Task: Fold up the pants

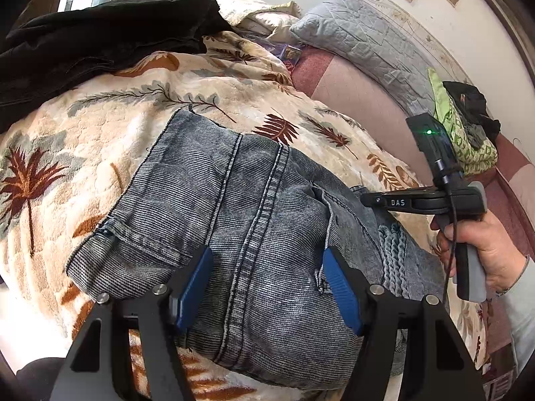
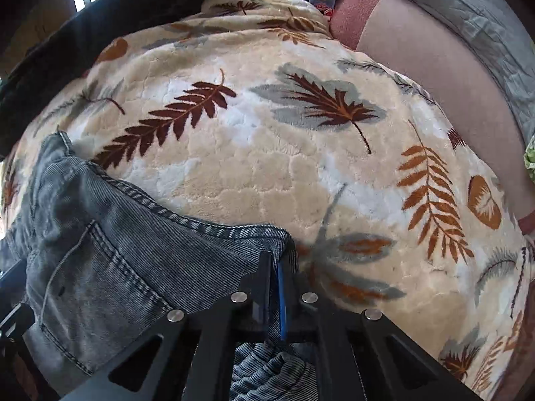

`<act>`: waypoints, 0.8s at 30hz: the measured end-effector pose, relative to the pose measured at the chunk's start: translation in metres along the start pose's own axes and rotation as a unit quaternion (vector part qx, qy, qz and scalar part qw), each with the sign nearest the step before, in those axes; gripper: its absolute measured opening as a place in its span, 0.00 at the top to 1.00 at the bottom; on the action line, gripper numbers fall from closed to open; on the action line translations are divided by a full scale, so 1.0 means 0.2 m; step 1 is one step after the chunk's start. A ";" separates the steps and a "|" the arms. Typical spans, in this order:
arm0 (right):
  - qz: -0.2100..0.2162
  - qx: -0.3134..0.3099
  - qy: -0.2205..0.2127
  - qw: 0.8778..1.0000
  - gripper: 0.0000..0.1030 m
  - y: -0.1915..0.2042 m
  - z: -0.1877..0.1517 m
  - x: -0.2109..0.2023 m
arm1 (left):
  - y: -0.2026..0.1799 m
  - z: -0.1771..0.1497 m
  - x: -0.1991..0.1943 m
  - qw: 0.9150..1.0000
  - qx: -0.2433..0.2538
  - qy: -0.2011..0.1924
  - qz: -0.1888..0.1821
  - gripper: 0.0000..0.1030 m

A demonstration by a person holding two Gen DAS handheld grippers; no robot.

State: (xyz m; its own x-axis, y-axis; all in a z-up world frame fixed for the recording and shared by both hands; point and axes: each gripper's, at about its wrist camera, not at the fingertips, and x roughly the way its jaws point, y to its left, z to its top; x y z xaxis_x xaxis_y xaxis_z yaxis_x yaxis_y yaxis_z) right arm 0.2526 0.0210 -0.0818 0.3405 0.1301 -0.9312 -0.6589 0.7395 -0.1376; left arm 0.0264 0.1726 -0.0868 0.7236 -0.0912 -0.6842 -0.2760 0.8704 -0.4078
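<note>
Faded blue-grey denim pants (image 1: 234, 207) lie folded on a cream blanket with a leaf print (image 1: 100, 127). My left gripper (image 1: 267, 287) is open, its blue pads on either side of the pants' middle seam, just above the cloth. My right gripper (image 2: 279, 277) is shut on the pants' waistband corner (image 2: 267, 234). It shows in the left wrist view (image 1: 374, 200) at the pants' right edge, held by a hand (image 1: 485, 244). In the right wrist view the pants (image 2: 100, 250) spread to the left, with a back pocket showing.
A pile of black clothing (image 1: 100, 40) lies at the back left of the blanket. A grey quilted pillow (image 1: 361, 33) leans on the wall. Green and dark clothes (image 1: 468, 123) sit at the right. A pink sheet (image 1: 361, 90) shows beyond the blanket.
</note>
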 end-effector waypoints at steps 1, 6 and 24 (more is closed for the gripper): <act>-0.023 -0.011 -0.009 1.000 0.97 0.02 -0.01 0.02 | -0.01 0.00 0.00 1.000 0.004 0.000 0.003 0.33; 0.002 0.055 -0.052 0.997 0.87 -0.05 -0.01 -0.06 | -0.02 -0.01 0.00 1.000 0.018 -0.001 0.011 0.32; 0.145 0.180 -0.117 0.966 0.41 -0.13 -0.31 -0.47 | -0.05 -0.03 -0.01 0.999 0.027 -0.011 0.035 0.29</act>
State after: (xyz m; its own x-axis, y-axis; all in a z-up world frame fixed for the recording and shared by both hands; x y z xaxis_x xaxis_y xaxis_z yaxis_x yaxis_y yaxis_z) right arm 0.1957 -0.0513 -0.0116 0.3479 0.4805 -0.8050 -0.4873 0.8262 0.2825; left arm 0.0247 0.1602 -0.0853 0.7173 -0.0203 -0.6965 -0.2922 0.8987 -0.3271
